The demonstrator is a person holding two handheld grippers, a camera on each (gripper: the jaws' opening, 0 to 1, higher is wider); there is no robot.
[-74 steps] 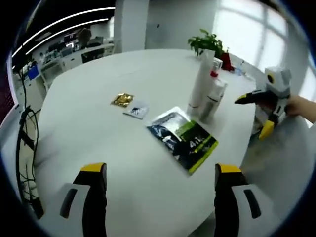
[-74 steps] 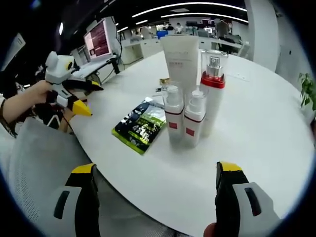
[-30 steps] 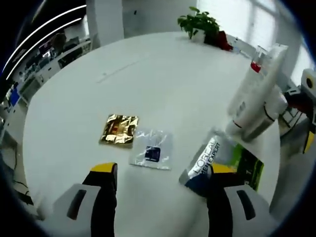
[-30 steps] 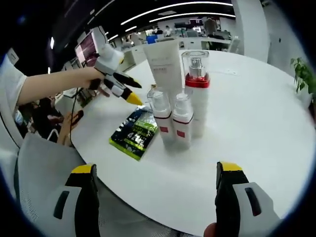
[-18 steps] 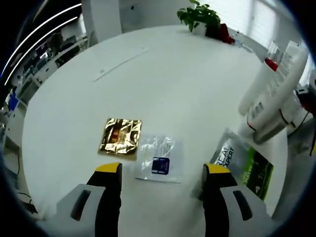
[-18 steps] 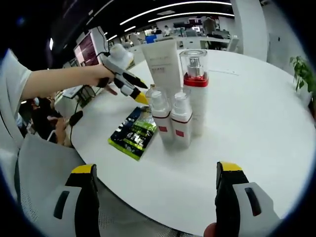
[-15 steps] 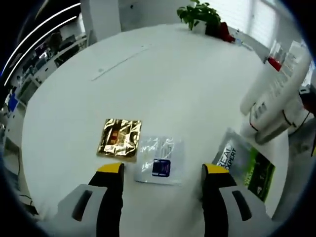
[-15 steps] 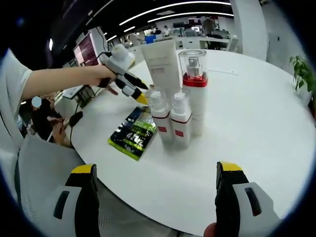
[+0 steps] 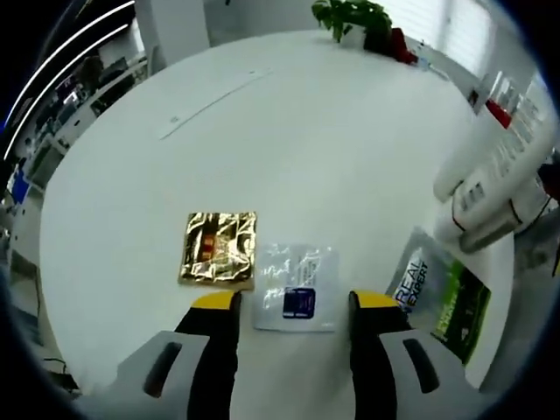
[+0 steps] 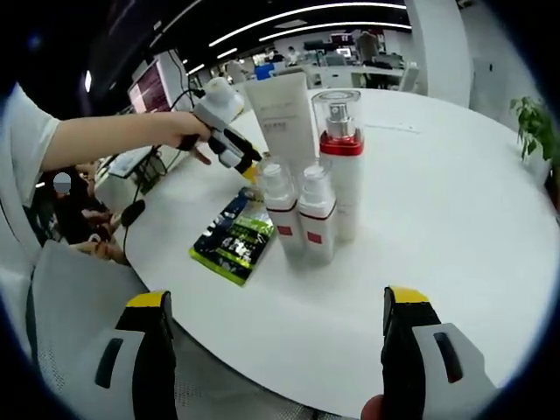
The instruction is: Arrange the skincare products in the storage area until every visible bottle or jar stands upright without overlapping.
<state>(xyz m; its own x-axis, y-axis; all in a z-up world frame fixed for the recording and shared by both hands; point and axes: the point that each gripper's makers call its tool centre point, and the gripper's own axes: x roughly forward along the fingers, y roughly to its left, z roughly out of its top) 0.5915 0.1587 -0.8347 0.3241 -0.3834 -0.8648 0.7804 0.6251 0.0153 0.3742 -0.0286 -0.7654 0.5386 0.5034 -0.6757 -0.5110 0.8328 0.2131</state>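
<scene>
Our left gripper (image 9: 290, 302), jaws apart, straddles the flat clear plastic sachet with a blue label (image 9: 296, 299) beside the crinkled gold foil sachet (image 9: 218, 259). We risk it slipping, thin against the white round table (image 9: 332, 157). Right gripper (image 10: 276, 302) is spread and empty.

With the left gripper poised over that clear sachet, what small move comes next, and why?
Probably lower the left gripper and close on the clear sachet: its open jaws bracket the sachet, which lies flat on the white table beside the gold sachet.
</scene>
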